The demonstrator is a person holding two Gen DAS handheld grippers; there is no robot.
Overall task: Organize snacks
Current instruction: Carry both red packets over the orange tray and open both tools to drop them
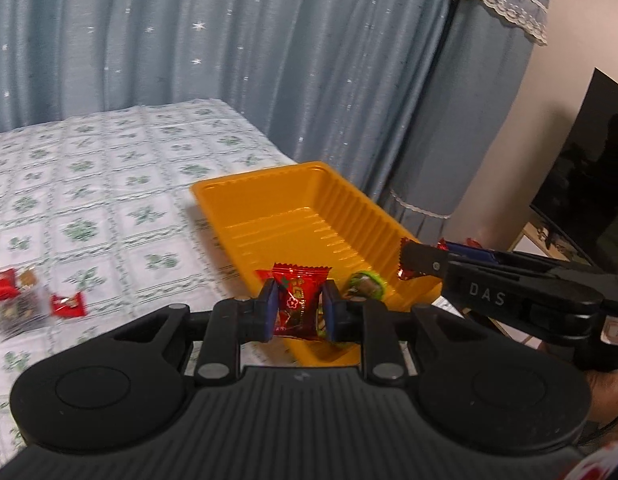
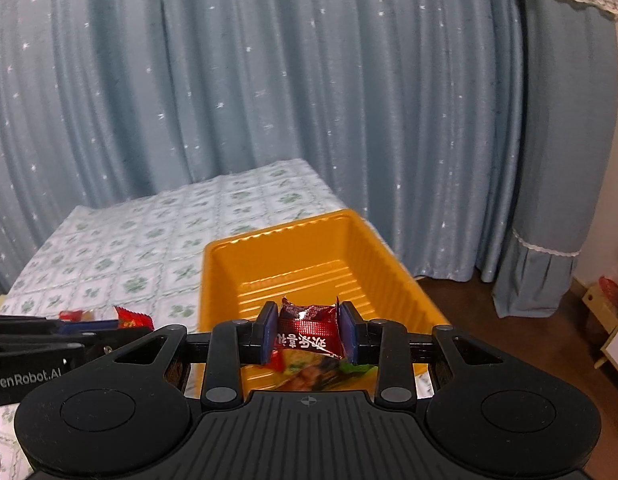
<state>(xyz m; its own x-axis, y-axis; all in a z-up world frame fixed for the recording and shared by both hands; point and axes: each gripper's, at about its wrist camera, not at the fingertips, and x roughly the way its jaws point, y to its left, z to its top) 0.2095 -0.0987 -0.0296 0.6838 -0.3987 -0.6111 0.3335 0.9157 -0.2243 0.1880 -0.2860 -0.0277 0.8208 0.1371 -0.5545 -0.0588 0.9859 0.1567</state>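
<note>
left gripper (image 1: 299,306) clamped on red candy (image 1: 299,300), centre frame, above near end of yellow tray (image 1: 269,184). right gripper (image 2: 308,330) clamped on red packet (image 2: 307,330) with white writing. printed: "das", "genrobot.ai". loose snacks (image 1: 25,296) left on tablecloth (image 1: 109,168).

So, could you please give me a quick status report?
Left gripper shut on a red candy. Right gripper shut on a dark red packet. Both over the orange tray. Nothing in the way.
</note>
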